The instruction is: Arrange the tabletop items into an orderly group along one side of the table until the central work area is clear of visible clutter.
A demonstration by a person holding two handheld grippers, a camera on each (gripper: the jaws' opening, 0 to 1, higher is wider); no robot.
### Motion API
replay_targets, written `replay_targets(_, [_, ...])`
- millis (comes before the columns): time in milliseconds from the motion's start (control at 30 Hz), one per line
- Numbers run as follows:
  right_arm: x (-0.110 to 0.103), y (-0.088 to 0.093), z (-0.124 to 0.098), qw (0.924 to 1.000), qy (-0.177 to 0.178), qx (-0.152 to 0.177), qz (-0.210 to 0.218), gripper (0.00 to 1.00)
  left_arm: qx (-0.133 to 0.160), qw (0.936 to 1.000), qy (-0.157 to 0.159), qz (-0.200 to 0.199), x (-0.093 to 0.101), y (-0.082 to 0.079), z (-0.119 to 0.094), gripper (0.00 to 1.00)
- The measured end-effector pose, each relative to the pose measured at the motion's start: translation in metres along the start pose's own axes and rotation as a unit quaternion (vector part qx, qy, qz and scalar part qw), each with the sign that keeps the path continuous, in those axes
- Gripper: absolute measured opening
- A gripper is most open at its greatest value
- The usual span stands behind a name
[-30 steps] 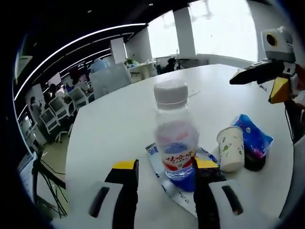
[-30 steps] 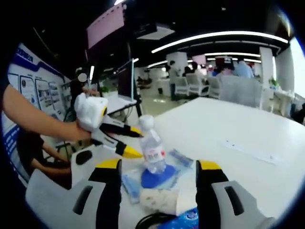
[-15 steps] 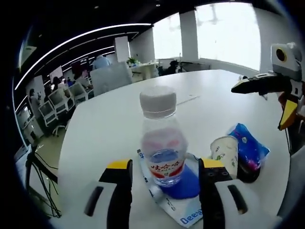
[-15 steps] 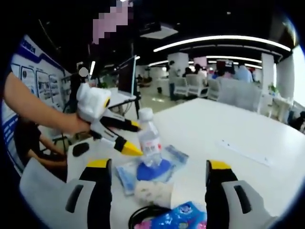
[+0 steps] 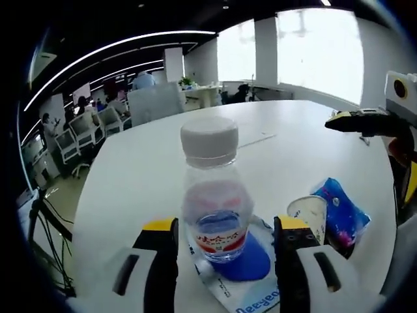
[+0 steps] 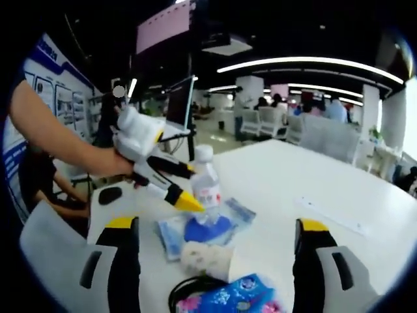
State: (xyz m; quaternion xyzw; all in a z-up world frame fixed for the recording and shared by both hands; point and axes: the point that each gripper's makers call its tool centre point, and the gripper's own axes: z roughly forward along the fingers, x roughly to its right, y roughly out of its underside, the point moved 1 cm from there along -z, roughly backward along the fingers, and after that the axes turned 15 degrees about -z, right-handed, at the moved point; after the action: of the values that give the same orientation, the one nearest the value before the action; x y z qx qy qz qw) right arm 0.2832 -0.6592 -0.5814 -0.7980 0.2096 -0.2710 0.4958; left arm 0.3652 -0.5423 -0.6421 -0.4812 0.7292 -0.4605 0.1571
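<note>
Clear plastic water bottle (image 5: 212, 189) stands upright between the left gripper (image 5: 225, 228) jaws, white cap on, over a blue-and-white flat packet (image 5: 244, 270). Jaws sit either side of the bottle, moderately wide; contact not clear, so I can't tell if it's gripped. From the bottle, a paper cup (image 5: 307, 214) lies on its side at 3 o'clock, touching a blue snack pack (image 5: 340, 210) further out at 3. White table (image 5: 150, 163) is bare from 10 to 1 o'clock. In the right gripper view, the right gripper (image 6: 215, 235) hangs wide apart, holding nothing, with cup, snack pack and a black cable below it at 6 o'clock. Judgement: items already cluster near one edge; bottle placement underway, cup and cable tidying left.
</note>
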Motion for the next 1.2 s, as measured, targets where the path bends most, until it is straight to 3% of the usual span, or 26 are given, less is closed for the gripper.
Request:
replay_targets(567, [0.002,0.007,-0.007,1.0,0.0,-0.007,0.0,1.0,0.009,0.9992,-0.03,-0.025,-0.005,0.002,0.012,0.49])
replay_targets(867, [-0.004,0.016,-0.01,0.9998,-0.008,-0.018,0.0,1.0,0.019,0.9974,-0.03,-0.063,-0.006,0.001,0.019,0.42])
replay_targets(1200, [0.001,0.021,-0.013,0.9997,-0.002,-0.023,0.006,1.0,0.024,0.9967,-0.037,-0.068,-0.009,-0.001,0.019,0.39])
